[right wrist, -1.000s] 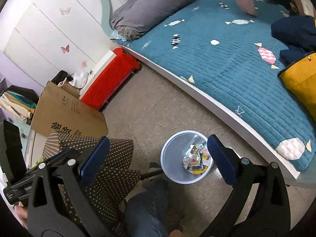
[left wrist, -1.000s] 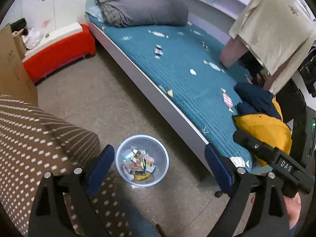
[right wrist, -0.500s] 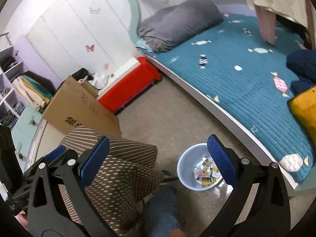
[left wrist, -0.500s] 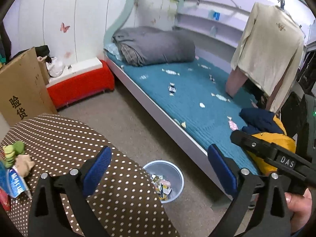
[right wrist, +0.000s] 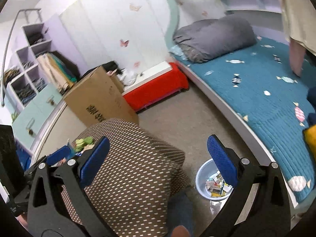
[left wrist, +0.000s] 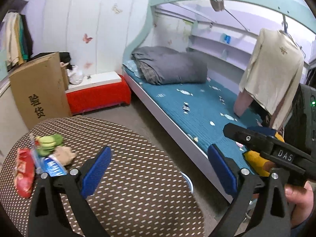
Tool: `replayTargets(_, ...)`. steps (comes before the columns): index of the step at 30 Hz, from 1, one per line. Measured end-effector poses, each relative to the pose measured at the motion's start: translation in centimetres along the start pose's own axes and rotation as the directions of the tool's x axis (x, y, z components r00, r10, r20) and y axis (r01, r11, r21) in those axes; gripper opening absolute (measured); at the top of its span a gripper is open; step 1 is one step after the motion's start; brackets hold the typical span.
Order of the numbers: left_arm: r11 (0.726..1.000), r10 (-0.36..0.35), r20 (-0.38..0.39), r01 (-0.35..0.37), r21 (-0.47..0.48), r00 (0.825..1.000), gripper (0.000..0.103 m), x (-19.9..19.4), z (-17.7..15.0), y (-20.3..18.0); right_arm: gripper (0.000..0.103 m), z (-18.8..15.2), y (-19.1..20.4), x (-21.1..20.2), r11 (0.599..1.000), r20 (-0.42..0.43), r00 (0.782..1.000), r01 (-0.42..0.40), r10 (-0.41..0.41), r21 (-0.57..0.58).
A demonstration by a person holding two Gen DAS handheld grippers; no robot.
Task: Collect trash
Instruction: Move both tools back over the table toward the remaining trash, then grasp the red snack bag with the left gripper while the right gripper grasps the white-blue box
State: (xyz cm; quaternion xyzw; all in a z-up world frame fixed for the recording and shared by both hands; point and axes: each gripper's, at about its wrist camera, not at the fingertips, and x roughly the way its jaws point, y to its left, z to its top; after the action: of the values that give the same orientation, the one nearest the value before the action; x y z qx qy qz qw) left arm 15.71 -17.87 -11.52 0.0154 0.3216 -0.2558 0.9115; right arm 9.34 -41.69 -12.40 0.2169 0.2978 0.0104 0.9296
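Observation:
A pile of trash lies at the left of a brown dotted round table (left wrist: 126, 187): a red wrapper (left wrist: 23, 174), a blue-white packet (left wrist: 53, 166), a green crumpled piece (left wrist: 50, 141) and a tan wad (left wrist: 64, 154). My left gripper (left wrist: 160, 169) is open and empty above the table, right of the pile. My right gripper (right wrist: 158, 163) is open and empty, higher up. A pale blue bin (right wrist: 205, 179) with trash in it stands on the floor by the table. The green piece (right wrist: 85, 142) also shows in the right wrist view.
A bed with a teal quilt (left wrist: 197, 108) and grey duvet (left wrist: 169, 67) runs along the right. A red bench (left wrist: 98, 94) and a cardboard box (left wrist: 39, 90) stand at the back. Clothes hang at the right (left wrist: 272, 75). Bare floor (right wrist: 183, 118) lies between table and bed.
Both grippers have tilted up from the bin and floor to the table and room. The table top with its trash pile has come into the left wrist view. Both stayed open.

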Motion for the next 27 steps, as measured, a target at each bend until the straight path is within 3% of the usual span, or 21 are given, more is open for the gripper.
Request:
replayTargets(9, 0.985, 0.139, 0.05, -0.132, -0.112, 0.989, 0.096, -4.3, -2.1, 8.2, 0.097, -1.0, 6.7, 2.6, 0.989, -0.085, 0.994, -0.077, 0.067, -0.124)
replayTargets(16, 0.942, 0.237, 0.032, -0.222, -0.251, 0.971, 0.096, -6.4, -4.6, 15.9, 0.097, -2.4, 11.8, 5.6, 0.968, -0.164, 0.981, -0.137, 0.103, -0.209)
replayTargets(27, 0.881, 0.345, -0.054, -0.342, -0.327, 0.937, 0.096, -6.3, -8.0, 24.7, 0.097, -4.9, 17.6, 10.3, 0.934, -0.283, 0.95, -0.213, 0.13, -0.287)
